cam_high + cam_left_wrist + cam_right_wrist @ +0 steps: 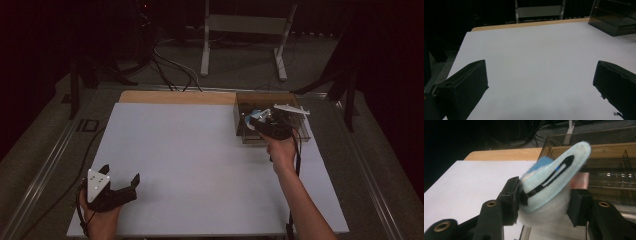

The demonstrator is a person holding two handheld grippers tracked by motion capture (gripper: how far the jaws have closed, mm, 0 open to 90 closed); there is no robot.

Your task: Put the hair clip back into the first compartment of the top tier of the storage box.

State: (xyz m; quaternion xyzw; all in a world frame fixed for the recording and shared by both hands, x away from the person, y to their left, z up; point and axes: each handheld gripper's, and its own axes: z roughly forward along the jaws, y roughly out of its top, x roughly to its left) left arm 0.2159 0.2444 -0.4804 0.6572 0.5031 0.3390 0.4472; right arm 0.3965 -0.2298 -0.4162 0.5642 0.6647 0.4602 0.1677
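Clamped between the two jaws of the right hand-held gripper (544, 202): a soft, fluffy item in pale blue and white (551, 182), with a black slot-shaped mark running along its felt face. Squeezed at its white fuzzy body, flat blue face tilted upward, probably so the plush bulk takes the pinch and the item does not slip. Hard to say exactly what it is; possibly a small stuffed toy. Held over the near edge of a clear divided box (295, 131) at the far right of the counter (200, 165), which suggests either a lift out of a compartment or a placement into one; cannot tell which.

Farther out, resting low at the near left corner of the white sheet: the left hand-held gripper (120, 182), jaws spread wide, nothing between them, seemingly parked out of the way while the right hand works. Bare white surface ahead of it in the left gripper view.

No brand, label or readable writing anywhere.
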